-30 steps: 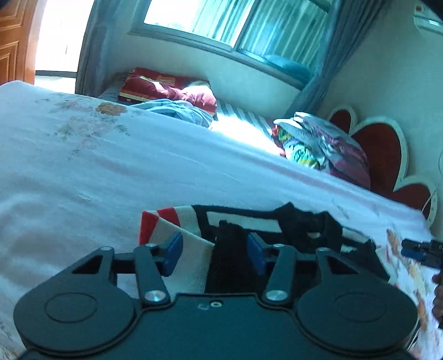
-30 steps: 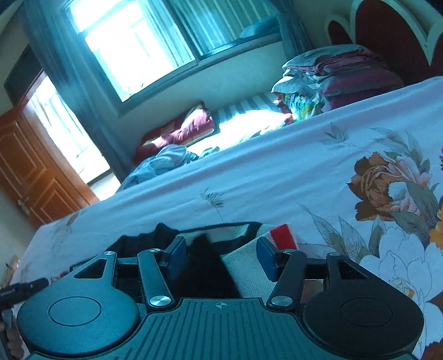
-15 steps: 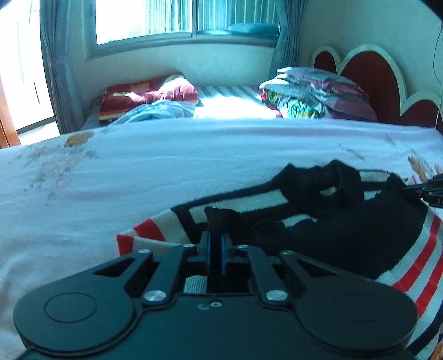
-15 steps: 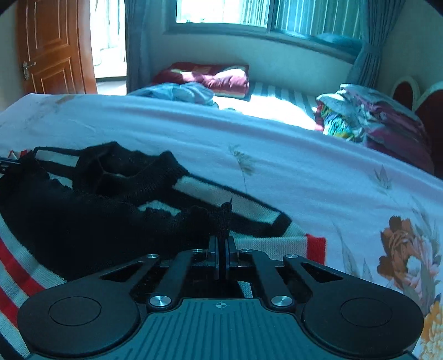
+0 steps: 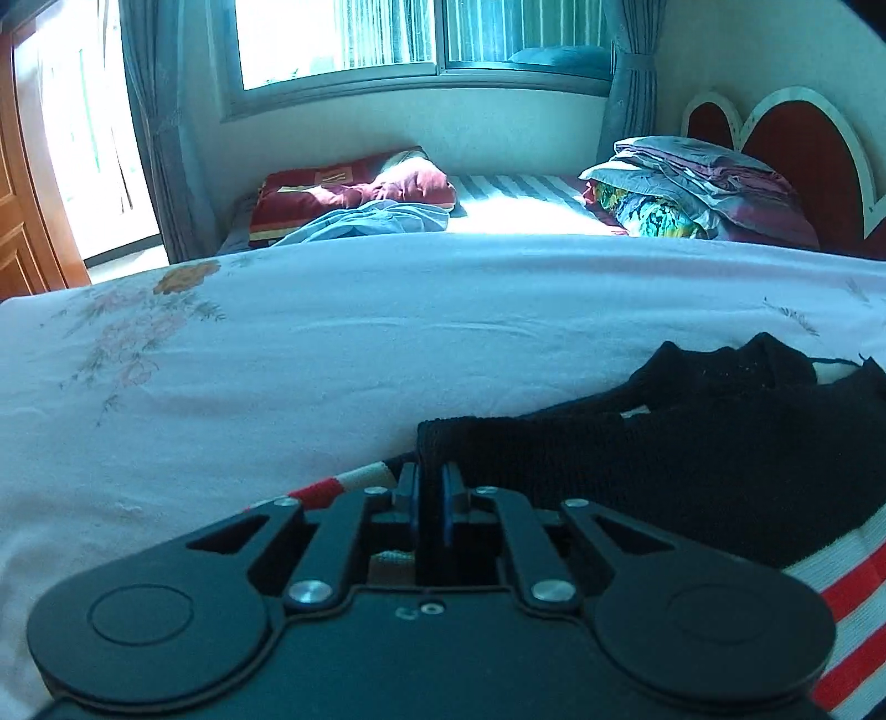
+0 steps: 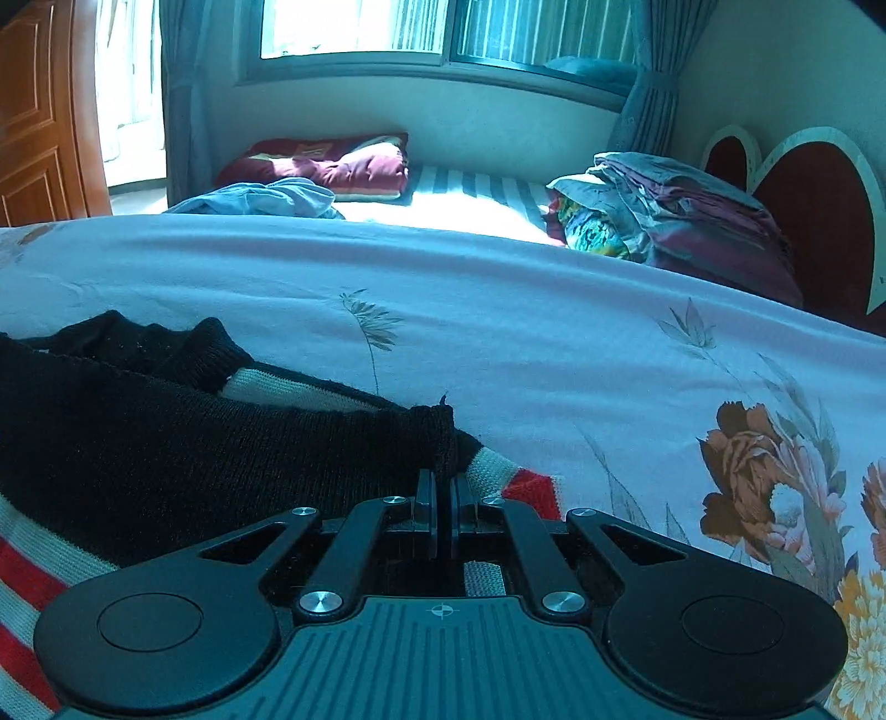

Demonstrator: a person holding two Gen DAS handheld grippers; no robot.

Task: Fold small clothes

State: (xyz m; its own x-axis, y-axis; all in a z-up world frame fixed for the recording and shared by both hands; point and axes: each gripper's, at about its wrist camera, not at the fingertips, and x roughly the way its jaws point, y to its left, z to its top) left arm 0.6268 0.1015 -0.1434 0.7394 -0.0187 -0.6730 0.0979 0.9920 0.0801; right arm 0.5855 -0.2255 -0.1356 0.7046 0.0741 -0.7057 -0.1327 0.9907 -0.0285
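A wide bed (image 5: 343,354) fills both views, covered by a pale sheet printed with flowers, faint pink sprays toward its left side and bold brown and orange blooms (image 6: 775,487) toward the right edge. Along the far edge of the bed, under the window (image 5: 421,39), lie a dark red pillow (image 5: 354,191) with a crumpled blue garment (image 5: 376,221) in front of it, a sunlit striped stretch, and at the far right corner a stack of folded bedding (image 5: 692,188) against the red heart-shaped headboard (image 6: 814,205). A wooden door (image 6: 39,111) stands at the far left. On the near part of the bed lies the small sweater (image 5: 692,443), black knit with white and red stripes; its black upper layer is doubled over the striped layer, whose red and white bands show at the near corners in both views, and its collar bunches toward the middle of the bed. The left gripper (image 5: 429,487) is clenched on a black fold at the sweater's left corner, the knit pinched between the blue pads. The right gripper (image 6: 441,493) is likewise clenched on a black fold at the sweater's right corner, a tuft of knit standing up just past its fingertips.
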